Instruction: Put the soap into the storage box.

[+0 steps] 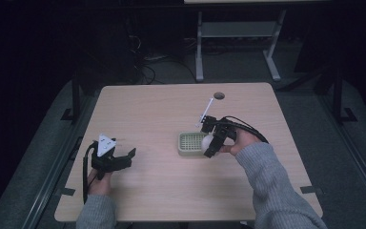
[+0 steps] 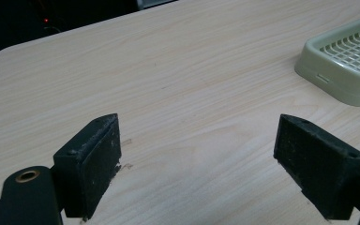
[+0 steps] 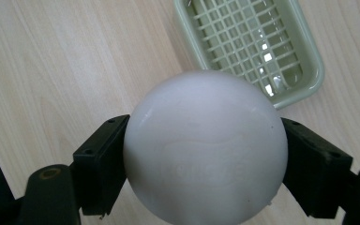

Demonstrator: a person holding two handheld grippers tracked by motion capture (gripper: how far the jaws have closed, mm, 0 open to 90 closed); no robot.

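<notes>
One object is in hand: a white ball, clamped between the jaws of the right gripper and held just above the near-right edge of the pale green slotted tray. The pick-up appears complete. Placement is judged outstanding, since the tray grid lies bare and the ball is not resting on it. The left gripper stands idle with jaws spread wide over the wooden table, well apart from the tray.
</notes>
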